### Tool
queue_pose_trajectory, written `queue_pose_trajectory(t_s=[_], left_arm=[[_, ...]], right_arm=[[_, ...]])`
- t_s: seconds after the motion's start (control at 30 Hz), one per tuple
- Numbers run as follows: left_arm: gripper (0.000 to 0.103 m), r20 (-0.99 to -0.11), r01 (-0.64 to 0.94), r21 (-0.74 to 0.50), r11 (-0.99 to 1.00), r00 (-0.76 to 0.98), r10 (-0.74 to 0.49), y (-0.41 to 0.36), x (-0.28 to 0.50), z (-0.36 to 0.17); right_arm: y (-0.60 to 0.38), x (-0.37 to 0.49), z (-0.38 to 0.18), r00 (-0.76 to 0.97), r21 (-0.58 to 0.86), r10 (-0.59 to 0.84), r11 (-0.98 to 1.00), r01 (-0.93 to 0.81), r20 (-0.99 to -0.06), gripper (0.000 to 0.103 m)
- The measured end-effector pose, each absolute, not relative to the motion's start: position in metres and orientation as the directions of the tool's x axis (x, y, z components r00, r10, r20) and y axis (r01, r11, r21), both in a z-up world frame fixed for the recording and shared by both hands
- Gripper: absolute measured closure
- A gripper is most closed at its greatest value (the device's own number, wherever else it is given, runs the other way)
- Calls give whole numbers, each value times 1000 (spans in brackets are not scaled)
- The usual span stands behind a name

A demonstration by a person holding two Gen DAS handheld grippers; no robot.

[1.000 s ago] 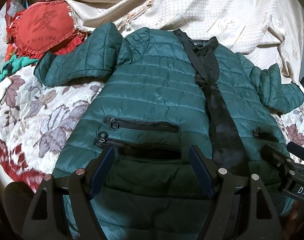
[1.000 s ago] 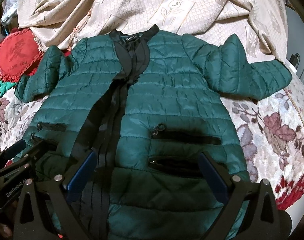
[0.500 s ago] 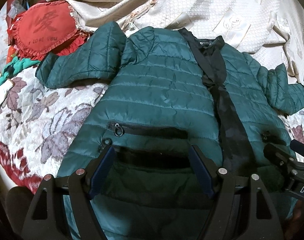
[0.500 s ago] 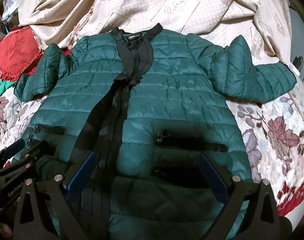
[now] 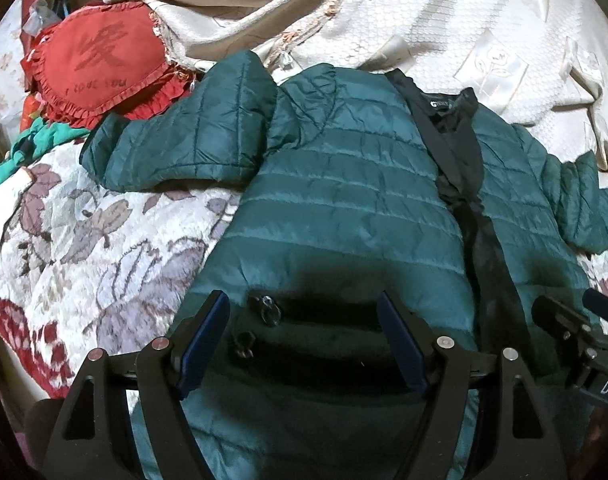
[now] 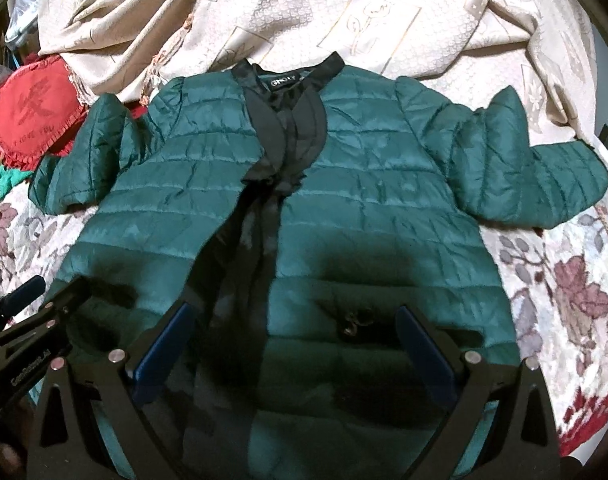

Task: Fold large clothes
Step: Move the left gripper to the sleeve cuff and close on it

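A dark green quilted jacket (image 5: 344, 200) (image 6: 384, 184) with black front trim lies face up on a flowered bedspread, collar away from me, both sleeves bent outward. My left gripper (image 5: 304, 308) hovers open over the jacket's lower left panel, with the zipped pockets (image 5: 312, 320) between its blue pads. My right gripper (image 6: 293, 320) stands open above the lower right panel, near a pocket zip pull (image 6: 352, 320). Nothing is held in either. Each gripper shows at the edge of the other's view: the right one (image 5: 576, 344), the left one (image 6: 35, 320).
A flowered bedspread (image 5: 83, 240) (image 6: 564, 280) lies under the jacket. A cream blanket (image 5: 424, 20) (image 6: 344, 12) is bunched behind the collar. A red frilled cushion (image 5: 99, 56) (image 6: 31, 108) and green cloth (image 5: 31, 144) sit at far left.
Both grippers have moved forward, up the jacket toward the collar. The pockets now lie between the fingers. The jacket has not shifted and both grippers remain open.
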State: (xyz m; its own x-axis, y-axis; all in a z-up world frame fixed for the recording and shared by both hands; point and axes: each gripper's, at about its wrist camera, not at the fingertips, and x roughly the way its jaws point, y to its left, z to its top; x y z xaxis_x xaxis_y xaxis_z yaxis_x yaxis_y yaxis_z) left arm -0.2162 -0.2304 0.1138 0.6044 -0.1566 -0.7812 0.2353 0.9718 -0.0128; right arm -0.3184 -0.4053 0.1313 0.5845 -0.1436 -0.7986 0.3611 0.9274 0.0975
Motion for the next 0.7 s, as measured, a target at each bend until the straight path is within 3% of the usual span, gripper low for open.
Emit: queue_pose_trajectory(t_s=[0.7], left_arm=[[43,-782,121,-14,993,617,-86,-184,-156,111]], right_arm=[[-398,-265,122,567,90,-125,937,336,-814,1]])
